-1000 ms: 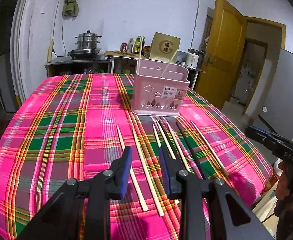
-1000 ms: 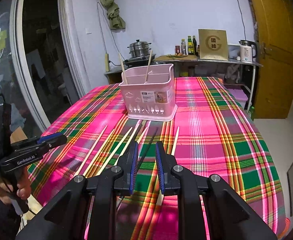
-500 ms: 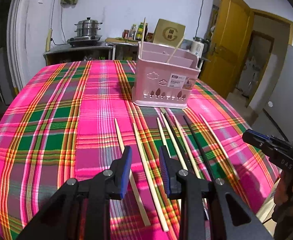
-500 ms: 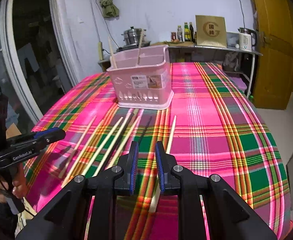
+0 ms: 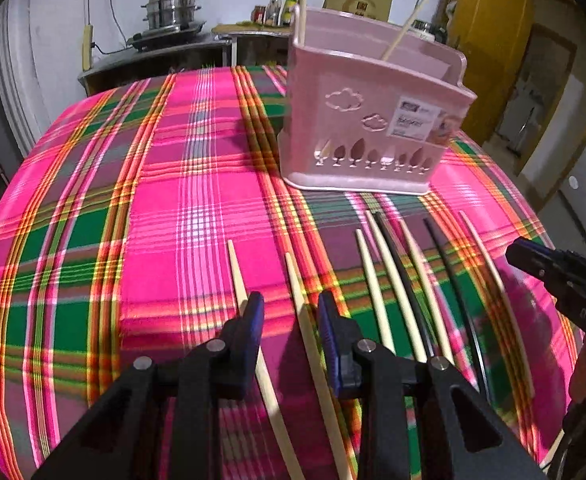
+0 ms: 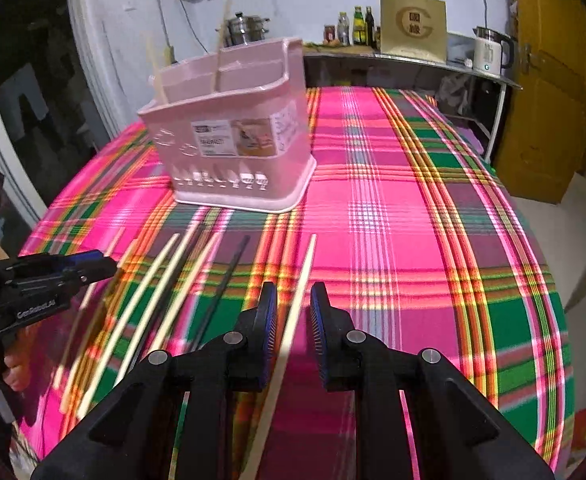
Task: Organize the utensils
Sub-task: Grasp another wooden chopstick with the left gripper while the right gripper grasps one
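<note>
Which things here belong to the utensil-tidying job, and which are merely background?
Job: pink utensil basket; light chopsticks and black chopsticks on the plaid tablecloth; left gripper; right gripper.

Background: steamer pot; bottles; kettle; yellow door.

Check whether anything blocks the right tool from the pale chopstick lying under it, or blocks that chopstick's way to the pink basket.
Nothing visible does. The right tool is open, with the pale chopstick lying on the cloth in line with its gap. Between that chopstick and the pink basket there is only bare plaid tablecloth; the other chopsticks lie off to its left.
</note>
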A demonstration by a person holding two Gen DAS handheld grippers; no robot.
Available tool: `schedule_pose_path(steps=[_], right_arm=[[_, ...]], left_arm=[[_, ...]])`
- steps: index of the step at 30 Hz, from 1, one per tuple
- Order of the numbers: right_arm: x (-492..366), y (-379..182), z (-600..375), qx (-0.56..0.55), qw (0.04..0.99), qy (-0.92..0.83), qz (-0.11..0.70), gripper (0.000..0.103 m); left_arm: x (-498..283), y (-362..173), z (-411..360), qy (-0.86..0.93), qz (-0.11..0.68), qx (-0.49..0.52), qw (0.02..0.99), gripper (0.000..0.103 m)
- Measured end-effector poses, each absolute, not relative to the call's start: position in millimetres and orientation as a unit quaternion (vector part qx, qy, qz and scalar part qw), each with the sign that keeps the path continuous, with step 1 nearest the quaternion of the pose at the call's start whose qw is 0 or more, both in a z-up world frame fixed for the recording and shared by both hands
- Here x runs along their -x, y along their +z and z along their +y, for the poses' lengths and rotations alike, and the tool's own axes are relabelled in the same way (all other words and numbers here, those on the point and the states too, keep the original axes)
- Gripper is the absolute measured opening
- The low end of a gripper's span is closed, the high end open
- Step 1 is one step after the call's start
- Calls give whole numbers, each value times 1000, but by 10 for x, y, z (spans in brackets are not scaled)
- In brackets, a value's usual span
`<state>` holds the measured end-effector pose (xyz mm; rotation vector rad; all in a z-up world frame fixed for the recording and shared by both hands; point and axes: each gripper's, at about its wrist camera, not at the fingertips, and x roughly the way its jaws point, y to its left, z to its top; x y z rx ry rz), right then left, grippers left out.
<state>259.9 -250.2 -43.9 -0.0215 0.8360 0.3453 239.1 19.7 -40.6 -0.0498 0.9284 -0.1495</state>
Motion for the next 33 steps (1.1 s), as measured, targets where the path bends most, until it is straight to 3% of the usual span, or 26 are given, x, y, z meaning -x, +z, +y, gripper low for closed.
schedule_pose_path(steps=[14, 21, 33], right_arm=[[-3011, -601, -2345, 40, 884, 147, 441, 17], [-3033, -602, -2304, 48, 883, 142, 444, 7], [-2910, -327, -2304, 25, 892, 167, 419, 6]], left_arm=[[-2510, -459, 43, -58, 449, -24, 891, 28], [-2508, -446, 14, -60, 453, -28, 889, 8], [-2452, -168, 39, -78, 441, -8, 894, 6]])
